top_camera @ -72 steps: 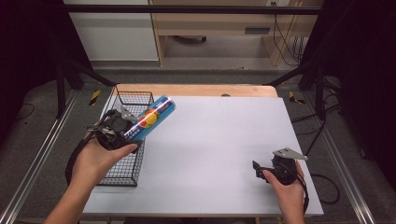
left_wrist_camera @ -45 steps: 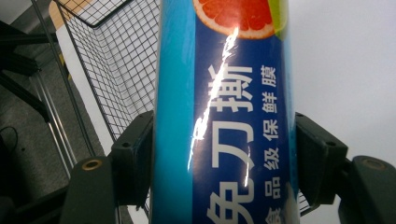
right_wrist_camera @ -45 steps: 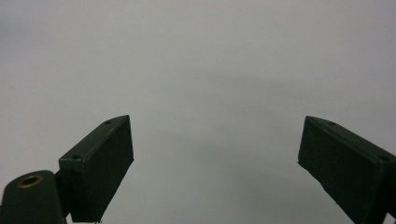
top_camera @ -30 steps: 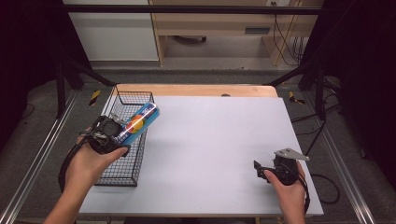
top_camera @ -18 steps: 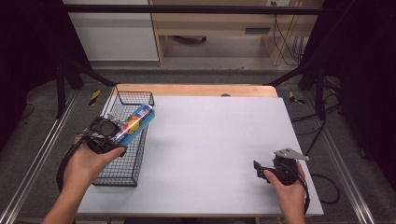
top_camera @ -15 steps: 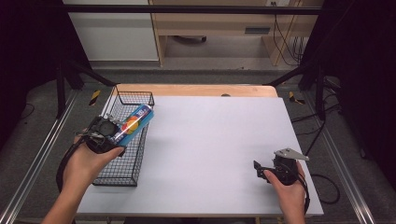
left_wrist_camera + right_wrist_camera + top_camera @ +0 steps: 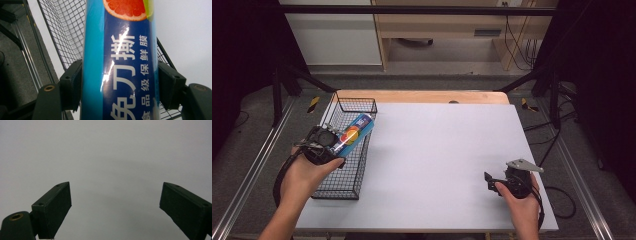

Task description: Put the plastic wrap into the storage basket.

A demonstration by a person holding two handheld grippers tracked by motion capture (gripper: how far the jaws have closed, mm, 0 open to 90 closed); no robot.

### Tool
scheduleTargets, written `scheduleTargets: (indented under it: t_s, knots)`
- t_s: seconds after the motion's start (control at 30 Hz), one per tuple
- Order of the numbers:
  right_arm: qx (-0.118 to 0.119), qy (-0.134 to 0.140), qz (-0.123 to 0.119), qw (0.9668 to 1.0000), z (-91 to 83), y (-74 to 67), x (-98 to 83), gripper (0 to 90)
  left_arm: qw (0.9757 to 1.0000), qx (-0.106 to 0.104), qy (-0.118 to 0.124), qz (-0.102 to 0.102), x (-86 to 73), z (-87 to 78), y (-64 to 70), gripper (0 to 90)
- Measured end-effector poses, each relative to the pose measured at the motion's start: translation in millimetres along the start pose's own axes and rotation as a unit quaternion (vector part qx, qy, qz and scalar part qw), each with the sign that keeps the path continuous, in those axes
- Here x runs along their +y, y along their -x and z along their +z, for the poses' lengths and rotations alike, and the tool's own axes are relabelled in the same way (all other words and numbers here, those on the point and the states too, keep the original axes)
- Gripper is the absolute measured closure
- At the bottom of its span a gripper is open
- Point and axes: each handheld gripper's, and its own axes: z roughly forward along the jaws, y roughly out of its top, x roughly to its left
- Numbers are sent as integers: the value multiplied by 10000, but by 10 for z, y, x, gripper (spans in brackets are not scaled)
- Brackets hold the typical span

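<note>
Over the wire basket (image 7: 343, 165), the left gripper (image 7: 328, 145) is pinching a blue cling-film tube (image 7: 353, 134).
Its jaws are pressing both sides of the tube, which is tilting above the basket, seemingly clear of the mesh; the right gripper (image 7: 490, 181) is resting spread wide over the white table (image 7: 447, 150).

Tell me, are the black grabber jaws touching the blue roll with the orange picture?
Touching. The left gripper view shows both black pads pressed flat against the sides of the blue roll, with no gap.
</note>
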Motion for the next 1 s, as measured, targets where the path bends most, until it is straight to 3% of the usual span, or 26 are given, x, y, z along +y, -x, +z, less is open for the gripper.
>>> scheduleTargets:
  t_s: [0.5,1.0]
  knots:
    - [-6,-15,42,10000,2,7,-6,105,9993,176,-156,-280,24,148,-97,320]
    - [14,-15,9,10000,5,7,-4,105,9979,411,-324,-378,65,266,-122,320]
